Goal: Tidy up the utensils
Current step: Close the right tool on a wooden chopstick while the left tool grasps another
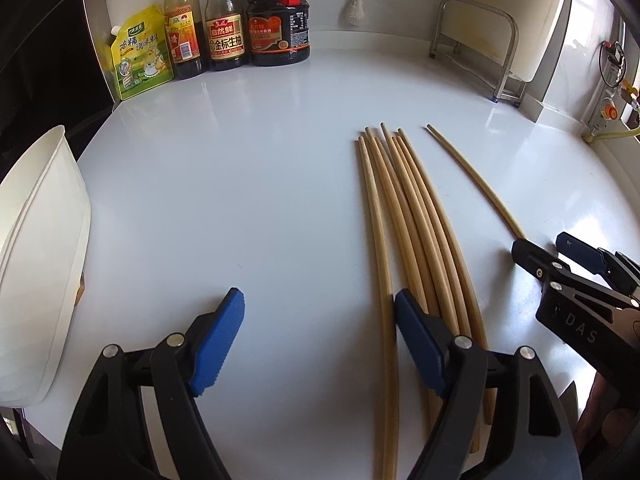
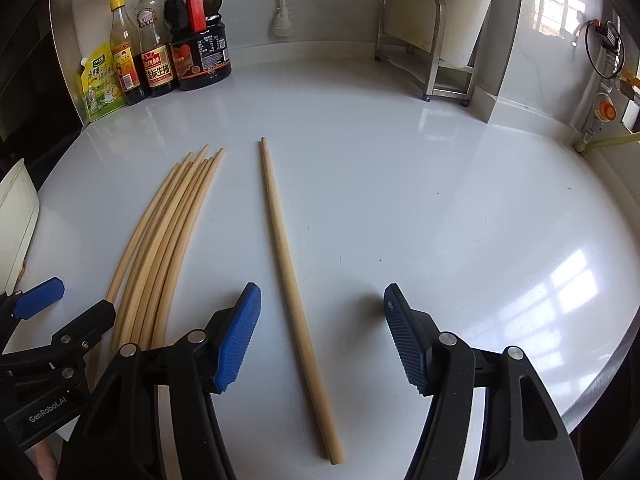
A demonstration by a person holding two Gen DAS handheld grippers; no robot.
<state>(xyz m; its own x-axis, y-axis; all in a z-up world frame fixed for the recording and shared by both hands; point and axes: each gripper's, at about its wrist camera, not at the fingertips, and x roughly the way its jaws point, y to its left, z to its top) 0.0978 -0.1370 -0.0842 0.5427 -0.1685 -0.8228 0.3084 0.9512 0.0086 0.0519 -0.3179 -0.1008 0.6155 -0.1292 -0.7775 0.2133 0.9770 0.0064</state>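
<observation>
Nearest, both blue-padded grippers, left gripper [image 1: 318,344] and right gripper [image 2: 322,336], stand released, grasping nothing. Between the right's jaws lies one stray pale wooden chopstick [image 2: 290,280], apart from the gathered bundle of wooden chopsticks [image 1: 404,232]. I judge gathering nearly done, stowing left. Leftward, the white plastic container [image 1: 44,264] hides its contents.
</observation>
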